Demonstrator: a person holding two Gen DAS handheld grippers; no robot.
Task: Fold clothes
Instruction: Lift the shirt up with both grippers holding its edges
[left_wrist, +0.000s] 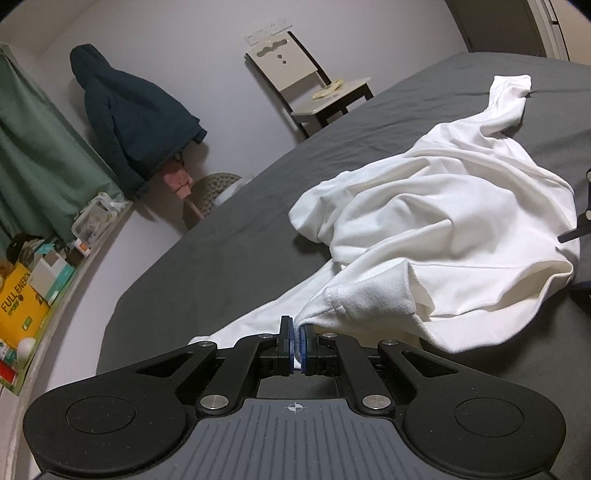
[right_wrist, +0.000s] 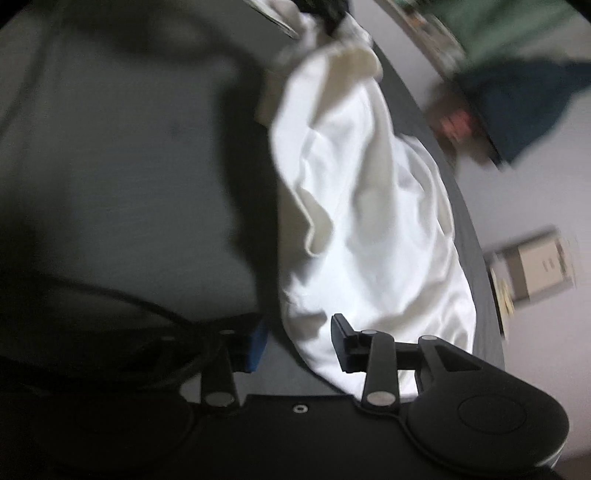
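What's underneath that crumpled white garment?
The white garment lies on a grey bed sheet, which shows all around it. Anything beneath its heaped folds is covered and cannot be seen.

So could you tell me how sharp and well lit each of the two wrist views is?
Left wrist view: sharp and evenly lit, with fisheye bending of the bed edge; the white garment shows crisp folds. Right wrist view: smeared by motion blur, its left half deep in shadow, the garment soft-edged.
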